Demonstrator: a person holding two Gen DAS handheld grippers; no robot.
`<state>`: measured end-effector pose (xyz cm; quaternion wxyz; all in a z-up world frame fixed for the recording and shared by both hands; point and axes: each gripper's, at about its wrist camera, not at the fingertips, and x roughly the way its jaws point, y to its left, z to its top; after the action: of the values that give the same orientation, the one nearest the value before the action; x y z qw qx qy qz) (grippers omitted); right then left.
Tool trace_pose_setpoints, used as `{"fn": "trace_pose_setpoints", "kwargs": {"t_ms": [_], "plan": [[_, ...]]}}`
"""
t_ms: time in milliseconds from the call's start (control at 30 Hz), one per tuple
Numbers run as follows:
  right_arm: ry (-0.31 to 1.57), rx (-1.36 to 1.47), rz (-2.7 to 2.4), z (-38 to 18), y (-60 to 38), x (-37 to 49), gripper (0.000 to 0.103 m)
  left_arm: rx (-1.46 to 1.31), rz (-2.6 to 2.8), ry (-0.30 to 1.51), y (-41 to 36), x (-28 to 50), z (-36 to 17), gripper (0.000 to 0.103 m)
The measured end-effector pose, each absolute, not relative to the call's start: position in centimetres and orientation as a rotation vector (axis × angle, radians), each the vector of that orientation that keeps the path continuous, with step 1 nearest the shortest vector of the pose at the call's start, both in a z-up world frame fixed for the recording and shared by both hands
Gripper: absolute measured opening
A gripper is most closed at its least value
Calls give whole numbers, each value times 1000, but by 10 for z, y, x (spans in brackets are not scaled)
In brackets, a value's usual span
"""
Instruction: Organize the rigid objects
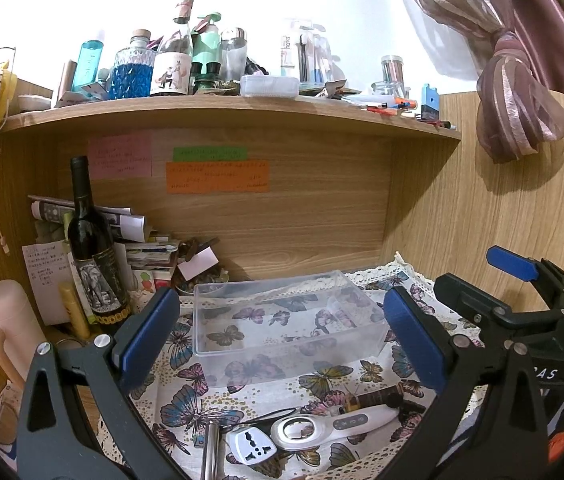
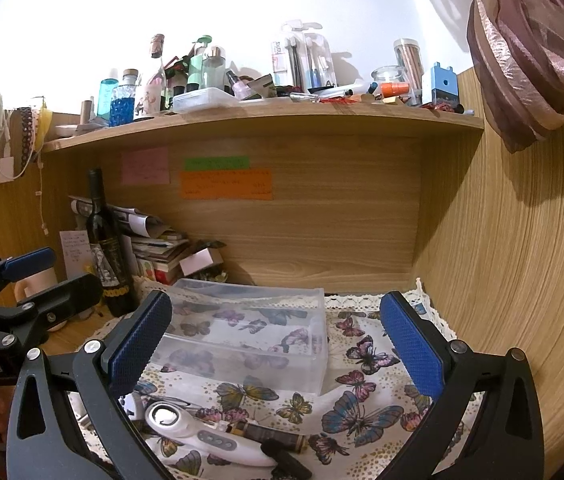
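Both claws (image 1: 282,336) (image 2: 277,344) gape released over butterfly cloth (image 1: 185,408), clear bin (image 1: 286,316) beyond.

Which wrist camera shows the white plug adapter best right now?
Left wrist: the white plug adapter lies in full view, socket face up, beside the white handheld device. In the right wrist view I cannot make it out; the left finger covers that spot.

Wall (image 1: 282,0) up top is totally blown out, shelf (image 1: 241,108) shades the nook below, heavy fisheye bending and dark corners.
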<state>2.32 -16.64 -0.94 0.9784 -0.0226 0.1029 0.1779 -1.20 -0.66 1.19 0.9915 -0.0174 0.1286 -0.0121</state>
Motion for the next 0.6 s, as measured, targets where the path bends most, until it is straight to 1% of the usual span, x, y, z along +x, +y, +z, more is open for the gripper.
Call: {"fn": "trace_pose_setpoints", "kwargs": {"t_ms": [500, 567, 600], "plan": [[215, -40, 371, -9, -168, 25, 103, -34, -45, 265, -9, -12, 11, 103], [223, -40, 370, -11, -170, 29, 103, -40, -41, 274, -6, -10, 10, 97], [228, -39, 375, -12, -171, 31, 103, -41, -37, 286, -4, -8, 8, 89]]}}
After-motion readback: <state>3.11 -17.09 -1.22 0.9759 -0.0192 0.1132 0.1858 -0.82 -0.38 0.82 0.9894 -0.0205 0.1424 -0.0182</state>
